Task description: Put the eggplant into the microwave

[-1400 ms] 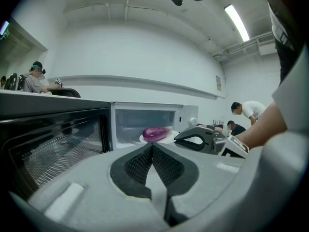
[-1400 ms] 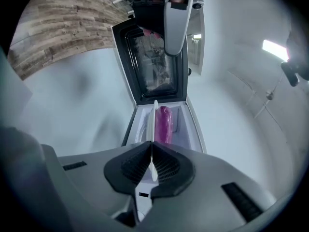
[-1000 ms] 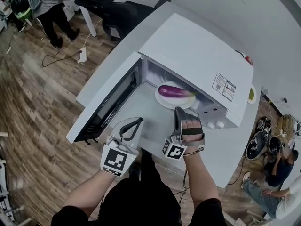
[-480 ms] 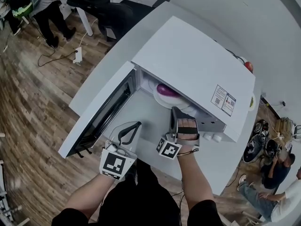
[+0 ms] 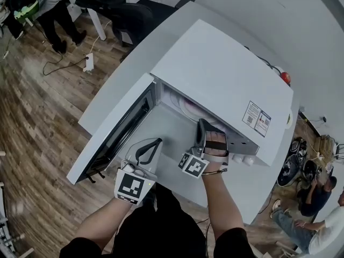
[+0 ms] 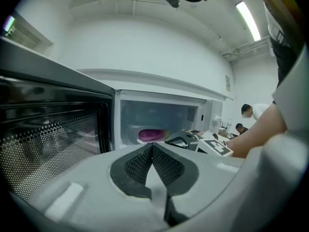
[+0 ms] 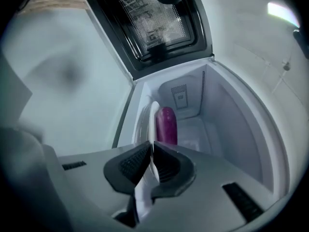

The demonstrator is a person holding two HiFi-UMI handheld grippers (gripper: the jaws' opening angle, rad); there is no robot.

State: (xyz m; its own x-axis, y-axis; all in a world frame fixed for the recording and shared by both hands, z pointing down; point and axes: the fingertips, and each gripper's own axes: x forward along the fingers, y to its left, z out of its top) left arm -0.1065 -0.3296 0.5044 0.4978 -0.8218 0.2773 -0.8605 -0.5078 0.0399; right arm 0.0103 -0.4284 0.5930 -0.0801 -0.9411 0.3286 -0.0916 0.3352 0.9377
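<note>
Eggplant (image 7: 166,124), purple and lying on a white plate (image 7: 150,114), now sits inside the cavity of the microwave (image 5: 220,74). A second ago the plate was at the oven's mouth with the vegetable in plain sight from above. In the head view only a pale sliver of the plate shows under the appliance's white top, and the eggplant itself is hidden there. Both gripper views still find it deep in the lit chamber. The right gripper (image 5: 207,130) has followed the plate inward to the opening. Its dark pads pinch the plate's near rim, which runs between them, and the jaws are starting to open. The left gripper (image 5: 149,148) has drifted only slightly and hangs in front of the oven. Its jaws are pressed together on nothing and point at the open door (image 5: 115,138), which swings out to the left over the white table (image 5: 269,181). By the look of it the placing step is nearly done. The load is past the threshold, and what remains is letting go of the rim and drawing the right gripper clear. Whether the plate already rests flat on the oven floor cannot be told from these views. A release made too early could tip it and roll the eggplant off.
</note>
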